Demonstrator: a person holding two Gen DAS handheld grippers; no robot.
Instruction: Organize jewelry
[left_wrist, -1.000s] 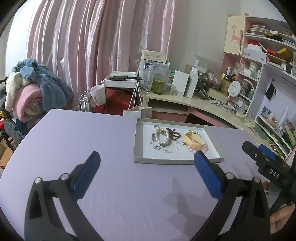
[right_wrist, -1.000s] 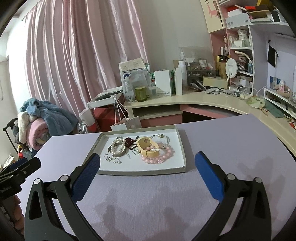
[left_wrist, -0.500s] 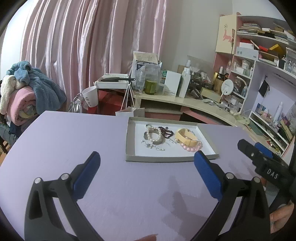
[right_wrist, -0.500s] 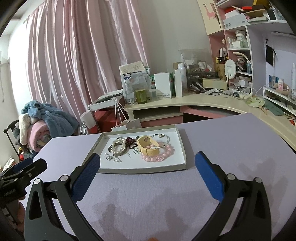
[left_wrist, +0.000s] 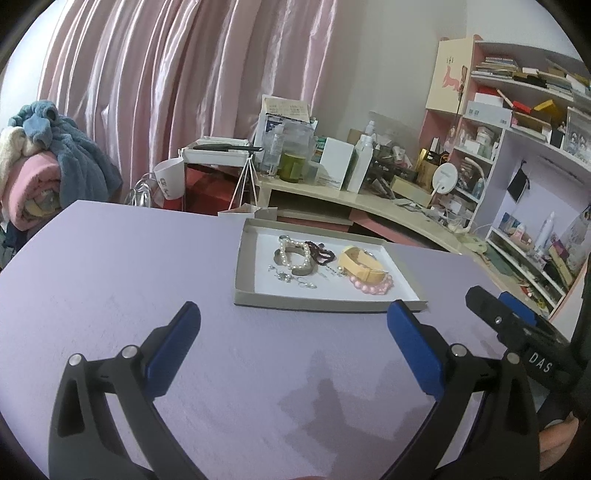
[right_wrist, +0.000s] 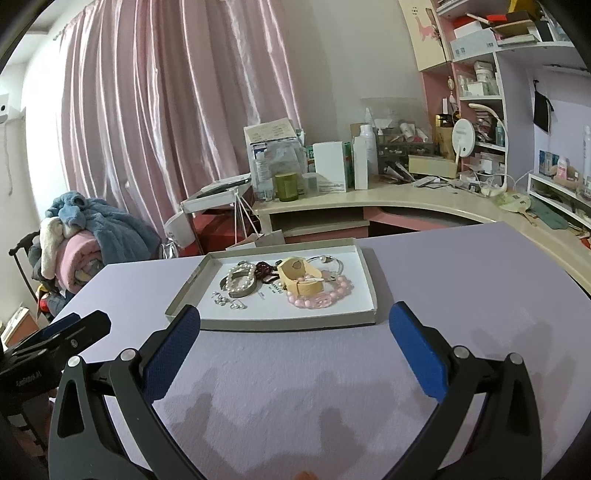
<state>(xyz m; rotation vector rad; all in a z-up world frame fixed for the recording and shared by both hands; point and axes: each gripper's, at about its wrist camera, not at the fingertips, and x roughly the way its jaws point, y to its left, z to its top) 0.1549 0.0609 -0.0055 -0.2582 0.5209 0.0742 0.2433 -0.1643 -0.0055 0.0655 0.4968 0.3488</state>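
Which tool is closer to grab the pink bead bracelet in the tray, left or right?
Probably the right tool. It is open and faces the tray squarely, with the pink bead bracelet straight ahead. The left tool, also open, sits farther back and sees the bracelet on the tray's far side.

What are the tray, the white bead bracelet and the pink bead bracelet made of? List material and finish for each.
Tray: looks like grey cardboard, matte, with a white paper-like floor and thin folded walls.
White bead bracelet: round glossy beads with a pearly sheen; real or imitation pearl cannot be told.
Pink bead bracelet: smooth, slightly translucent pink beads, possibly glass, stone or plastic.
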